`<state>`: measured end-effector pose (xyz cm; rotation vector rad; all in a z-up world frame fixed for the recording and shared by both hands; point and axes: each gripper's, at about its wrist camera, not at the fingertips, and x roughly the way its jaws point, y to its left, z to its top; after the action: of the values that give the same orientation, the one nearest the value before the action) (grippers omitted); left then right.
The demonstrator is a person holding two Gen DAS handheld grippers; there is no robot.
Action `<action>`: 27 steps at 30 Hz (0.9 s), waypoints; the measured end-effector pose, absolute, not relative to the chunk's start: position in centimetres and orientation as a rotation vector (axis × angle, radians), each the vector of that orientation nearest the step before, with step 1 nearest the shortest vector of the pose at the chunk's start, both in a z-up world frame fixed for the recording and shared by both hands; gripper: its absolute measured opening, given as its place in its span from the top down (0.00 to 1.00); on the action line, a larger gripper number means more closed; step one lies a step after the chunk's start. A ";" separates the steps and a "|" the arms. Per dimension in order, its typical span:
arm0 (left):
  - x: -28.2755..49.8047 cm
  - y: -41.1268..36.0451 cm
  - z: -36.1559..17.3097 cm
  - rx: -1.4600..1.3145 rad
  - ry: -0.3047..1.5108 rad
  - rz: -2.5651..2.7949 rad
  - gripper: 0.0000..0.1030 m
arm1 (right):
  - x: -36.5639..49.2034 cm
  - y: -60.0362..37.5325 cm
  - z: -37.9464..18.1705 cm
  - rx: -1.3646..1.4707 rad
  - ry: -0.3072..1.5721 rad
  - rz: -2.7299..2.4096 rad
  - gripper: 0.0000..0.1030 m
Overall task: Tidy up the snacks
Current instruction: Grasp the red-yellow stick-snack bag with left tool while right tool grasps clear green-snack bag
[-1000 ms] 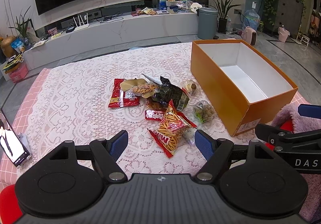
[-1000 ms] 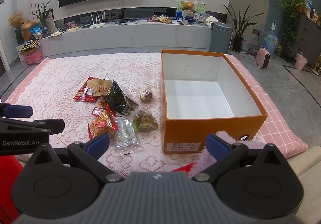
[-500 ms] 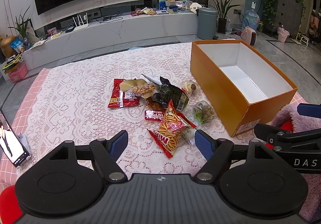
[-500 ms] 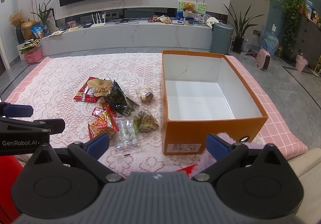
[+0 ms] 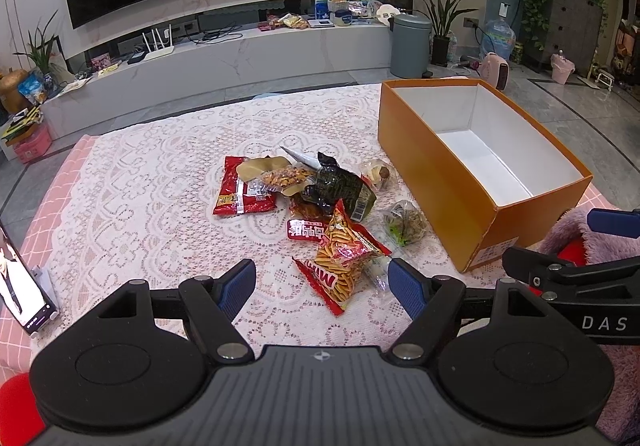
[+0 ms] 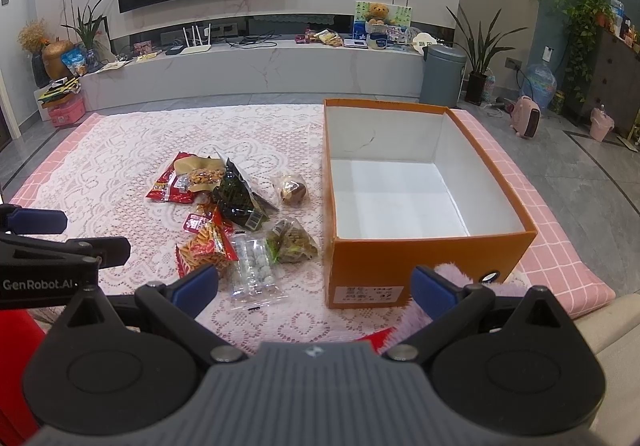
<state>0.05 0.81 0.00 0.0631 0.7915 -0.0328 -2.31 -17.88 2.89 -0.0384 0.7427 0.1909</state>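
A heap of snack packets lies mid-table on the lace cloth: a red packet (image 5: 240, 195), a dark green packet (image 5: 344, 190), an orange-red stick snack bag (image 5: 343, 258), a clear pack of round sweets (image 6: 254, 266), a green leaf-wrapped pack (image 6: 294, 240) and a round bun pack (image 6: 292, 190). An orange box (image 6: 424, 274) with a white, empty inside stands to their right. My left gripper (image 5: 322, 286) hovers open just short of the stick snack bag. My right gripper (image 6: 314, 288) hangs open in front of the box's near corner. Neither holds anything.
A phone on a stand (image 5: 22, 298) leans at the table's left edge. A fluffy purple sleeve (image 5: 576, 234) sits by the box's near end. Beyond the table run a low white TV bench (image 6: 248, 70), a grey bin (image 6: 442, 76) and potted plants.
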 end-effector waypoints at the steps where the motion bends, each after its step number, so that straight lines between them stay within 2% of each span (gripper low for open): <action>1: 0.2 1.1 0.0 0.056 0.796 -0.035 0.19 | -2.1 -17.9 2.8 -0.032 0.743 0.195 0.03; 3: 0.5 1.8 -0.2 0.030 0.813 -0.034 0.23 | -1.9 -17.9 2.5 -0.022 0.739 0.203 0.03; 5: 1.0 2.3 -0.7 0.008 0.843 -0.028 0.30 | -1.6 -17.7 2.1 -0.025 0.734 0.215 0.08; 7: 1.5 2.8 -1.2 0.000 0.869 -0.029 0.38 | -1.3 -17.4 1.6 -0.032 0.742 0.234 0.28; 8: 1.7 2.8 -1.4 -0.004 0.880 -0.034 0.39 | -1.0 -17.2 1.3 -0.030 0.753 0.247 0.31; 10: 2.2 3.0 -1.7 -0.017 0.893 -0.054 0.40 | -0.6 -16.9 0.7 -0.016 0.768 0.291 0.43; 14: 3.2 3.1 -2.1 -0.030 0.888 -0.118 0.39 | 0.1 -15.6 0.0 -0.048 0.777 0.354 0.56; 16: 4.0 2.7 -2.5 0.020 0.905 -0.166 0.36 | 0.7 -15.0 -0.5 -0.067 0.784 0.370 0.68; 18: 4.9 2.5 -2.9 0.035 0.934 -0.209 0.36 | 1.5 -15.0 -1.1 -0.059 0.810 0.380 0.76; 21: 6.6 2.8 -3.9 0.018 0.993 -0.255 0.36 | 2.9 -15.2 -2.1 -0.017 0.862 0.401 0.80; 27: 9.3 2.2 -6.3 0.081 1.065 -0.269 0.34 | 5.4 -15.1 -3.5 0.031 0.910 0.373 0.79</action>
<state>9.27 2.20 -6.26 0.0806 1.0649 -0.2689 5.44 -15.15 -3.51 0.0315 0.9096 0.3729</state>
